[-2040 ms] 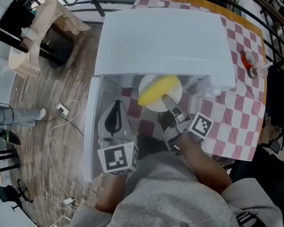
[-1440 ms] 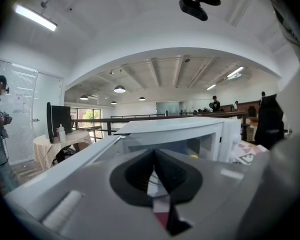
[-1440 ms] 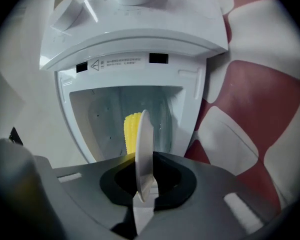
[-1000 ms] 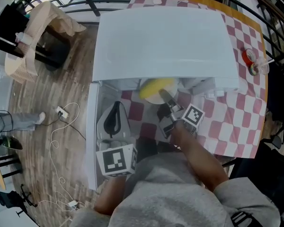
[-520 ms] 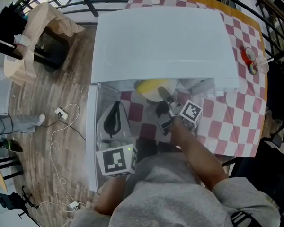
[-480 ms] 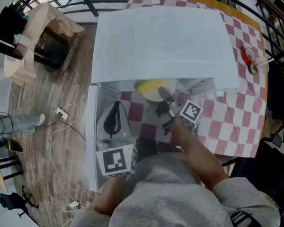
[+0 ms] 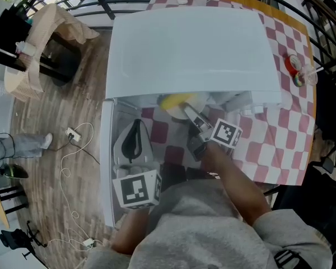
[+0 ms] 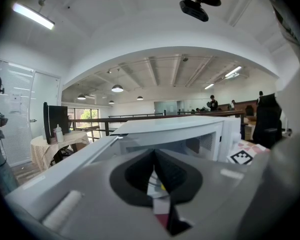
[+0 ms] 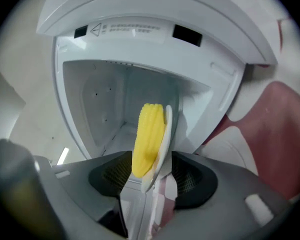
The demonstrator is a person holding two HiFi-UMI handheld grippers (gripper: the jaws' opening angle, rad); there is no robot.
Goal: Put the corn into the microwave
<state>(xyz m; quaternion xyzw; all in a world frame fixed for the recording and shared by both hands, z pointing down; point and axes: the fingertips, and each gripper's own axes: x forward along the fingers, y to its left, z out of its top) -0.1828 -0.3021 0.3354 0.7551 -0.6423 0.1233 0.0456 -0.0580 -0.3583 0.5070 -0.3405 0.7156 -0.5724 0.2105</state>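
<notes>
- Checked red-and-white cloth (image 7: 280, 144) is spread on the table under the white microwave (image 7: 190, 43); wood floor w/ cables (image 7: 73, 144) is seen at the left.
- Nearest: left gripper (image 7: 135, 129) is held by the swung-out door (image 7: 108, 150). Its jaws are pressed together, w/ nothing seen betw. them.
- Next: right gripper (image 7: 191, 116) is held about level at the oven's mouth. Its jaws are opening. The rim of the white plate (image 9: 166, 129) is betw. them, w/ gaps on both sides, so no pinch is judged.
- Corn (image 9: 148, 134) is carried on that plate, at the front of the cavity. Whether the plate is fully set down can't be told.
- Done, approx.: door opened, corn brought in, release under way.
- Left: right gripper to be drawn back. Door prob. to be shut, though that isn't asked by the task.
</notes>
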